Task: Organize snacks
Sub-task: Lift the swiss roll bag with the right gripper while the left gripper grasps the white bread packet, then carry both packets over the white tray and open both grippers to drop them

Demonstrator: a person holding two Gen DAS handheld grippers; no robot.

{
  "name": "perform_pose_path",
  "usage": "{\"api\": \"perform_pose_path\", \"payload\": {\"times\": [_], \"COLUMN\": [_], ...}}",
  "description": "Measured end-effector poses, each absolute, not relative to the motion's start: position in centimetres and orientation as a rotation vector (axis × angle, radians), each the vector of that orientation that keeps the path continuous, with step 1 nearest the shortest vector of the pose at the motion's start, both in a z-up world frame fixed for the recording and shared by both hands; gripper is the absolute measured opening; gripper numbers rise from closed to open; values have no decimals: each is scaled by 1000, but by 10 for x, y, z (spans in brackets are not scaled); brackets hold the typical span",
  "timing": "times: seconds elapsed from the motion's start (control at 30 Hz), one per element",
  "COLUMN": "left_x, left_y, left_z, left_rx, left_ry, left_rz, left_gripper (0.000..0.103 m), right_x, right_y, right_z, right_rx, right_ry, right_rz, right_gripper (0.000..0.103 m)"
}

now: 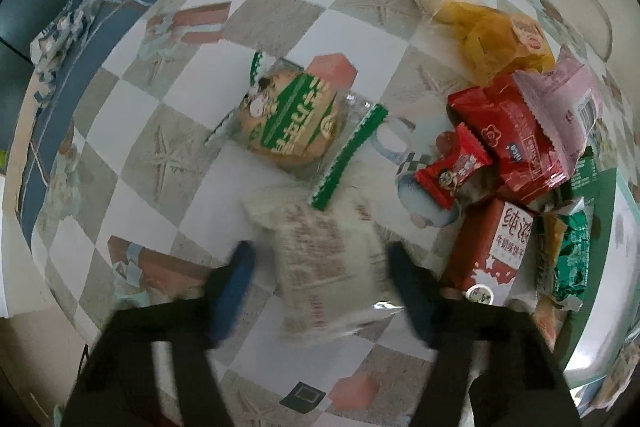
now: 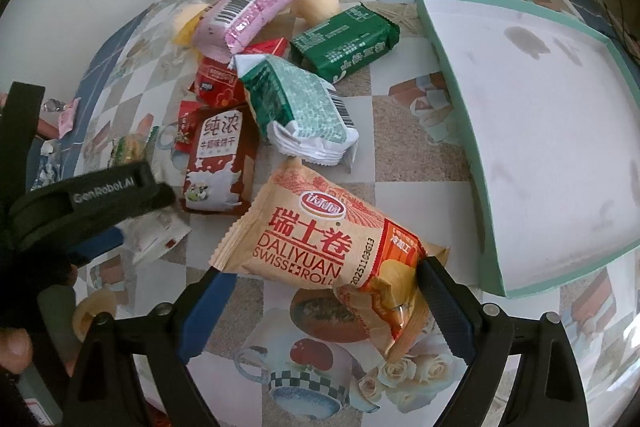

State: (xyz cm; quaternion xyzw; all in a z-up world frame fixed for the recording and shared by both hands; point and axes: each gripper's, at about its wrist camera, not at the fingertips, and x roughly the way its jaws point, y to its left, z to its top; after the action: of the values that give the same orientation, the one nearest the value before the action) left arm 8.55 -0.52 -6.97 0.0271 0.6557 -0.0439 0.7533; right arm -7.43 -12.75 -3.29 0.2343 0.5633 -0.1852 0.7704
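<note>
Both sets of jaws stood apart. Left gripper [image 1: 320, 267] straddled a blurred white packet [image 1: 320, 251] on the checkered table [image 1: 168, 75]. Right gripper [image 2: 320, 287] bracketed an orange Swiss roll packet [image 2: 320, 239], right finger touching it, beside the teal box [image 2: 460, 75].

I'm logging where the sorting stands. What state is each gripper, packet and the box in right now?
left gripper: open, astride a white packet, blurred
right gripper: open, one finger touching the Swiss roll packet
Swiss roll packet: sealed, lying on the table
green-banded packet: sealed, lying flat, apart from the pile
teal-rimmed box: open, nothing in it
milk biscuit packet: sealed, in the pile
</note>
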Motion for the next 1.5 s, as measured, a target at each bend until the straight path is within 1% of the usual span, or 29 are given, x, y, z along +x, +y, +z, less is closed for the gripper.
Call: {"api": "perform_pose_path", "payload": {"times": [0.03, 0.23, 0.4, 0.43, 0.63, 0.73, 1.23, 1.5], "left_x": [85, 79, 70, 69, 62, 56, 40, 39], "left_y": [-3, 13, 20, 22, 28, 34, 38, 48], "left_z": [-69, -67, -54, -50, -37, -29, 4, 12], "left_rx": [60, 9, -6, -8, -16, -20, -54, -117], "left_ry": [1427, 1434, 1395, 1386, 1354, 1350, 1323, 1294], "left_rz": [-90, -101, -122, -126, -137, -140, -164, -188], "left_gripper": [57, 55, 55, 55, 54, 54, 54, 54], "right_x": [-74, -75, -79, -80, -81, -86, -95, -100], "right_y": [-127, -124, -124, -124, -124, -128, -133, -127], "right_z": [-33, -28, -18, -16, -13, -10, -2, 19], "right_rx": [505, 509, 522, 521, 530, 561, 614, 594], "right_ry": [1221, 1200, 1156, 1151, 1140, 1121, 1067, 984], "right_rz": [-399, -385, -372, -374, -374, -377, -375, -331], "right_gripper": [93, 89, 85, 81, 78, 72, 68, 68]}}
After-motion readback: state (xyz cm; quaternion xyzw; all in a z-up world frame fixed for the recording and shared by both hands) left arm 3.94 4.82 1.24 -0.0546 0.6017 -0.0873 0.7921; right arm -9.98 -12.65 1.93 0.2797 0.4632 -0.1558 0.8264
